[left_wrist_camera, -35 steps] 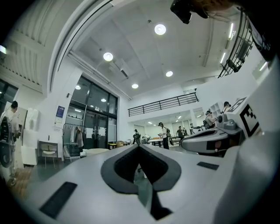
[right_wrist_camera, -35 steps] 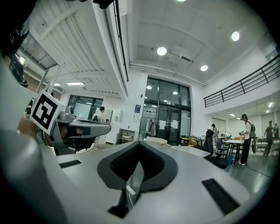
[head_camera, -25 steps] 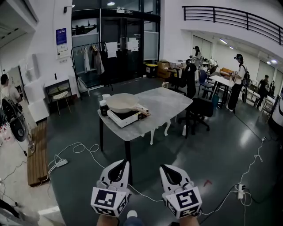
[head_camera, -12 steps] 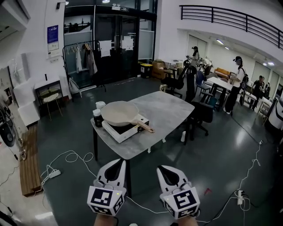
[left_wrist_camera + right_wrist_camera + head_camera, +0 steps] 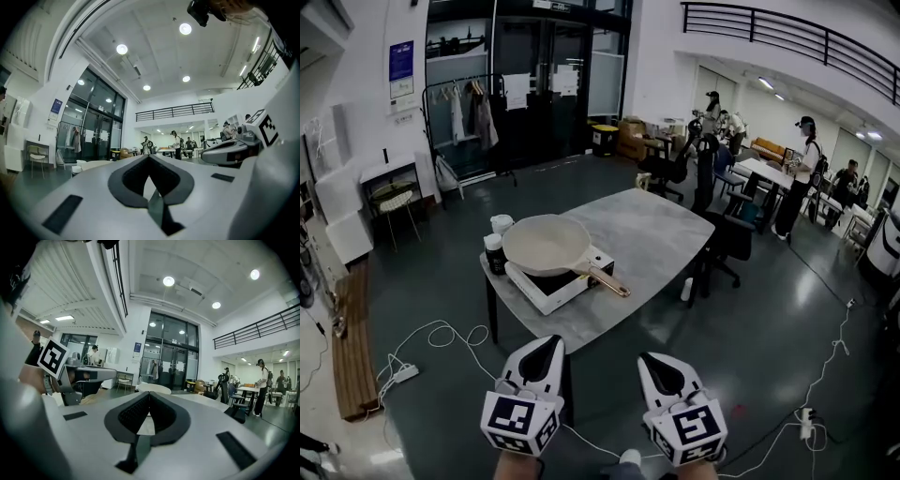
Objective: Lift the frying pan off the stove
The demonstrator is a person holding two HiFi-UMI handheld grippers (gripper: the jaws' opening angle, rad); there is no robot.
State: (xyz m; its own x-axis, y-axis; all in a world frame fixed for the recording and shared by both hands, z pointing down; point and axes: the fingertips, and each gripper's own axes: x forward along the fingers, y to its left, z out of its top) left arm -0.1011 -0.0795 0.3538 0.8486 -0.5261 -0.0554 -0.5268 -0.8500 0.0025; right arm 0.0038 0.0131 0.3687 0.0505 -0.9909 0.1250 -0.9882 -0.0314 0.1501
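Observation:
A cream frying pan (image 5: pixel 546 246) with a wooden handle (image 5: pixel 607 280) rests on a white portable stove (image 5: pixel 555 279) near the front corner of a grey marble table (image 5: pixel 652 234). The handle points toward the front right. My left gripper (image 5: pixel 547 344) and right gripper (image 5: pixel 653 360) hang side by side at the bottom of the head view, well short of the table, both shut and holding nothing. In the left gripper view the pan (image 5: pixel 96 164) shows low at the left, beyond the closed jaws. The pan's rim (image 5: pixel 153 388) peeks above the jaws in the right gripper view.
Two small jars (image 5: pixel 495 246) stand beside the stove at the table's left edge. White cables (image 5: pixel 450 336) trail over the dark floor. Office chairs (image 5: pixel 722 246) stand beyond the table. People (image 5: pixel 804 159) stand at desks at the far right. A clothes rack (image 5: pixel 467 117) lines the back wall.
The table with the pan and stove has come closer and lower in the head view as both grippers travelled forward together. Both stayed shut.

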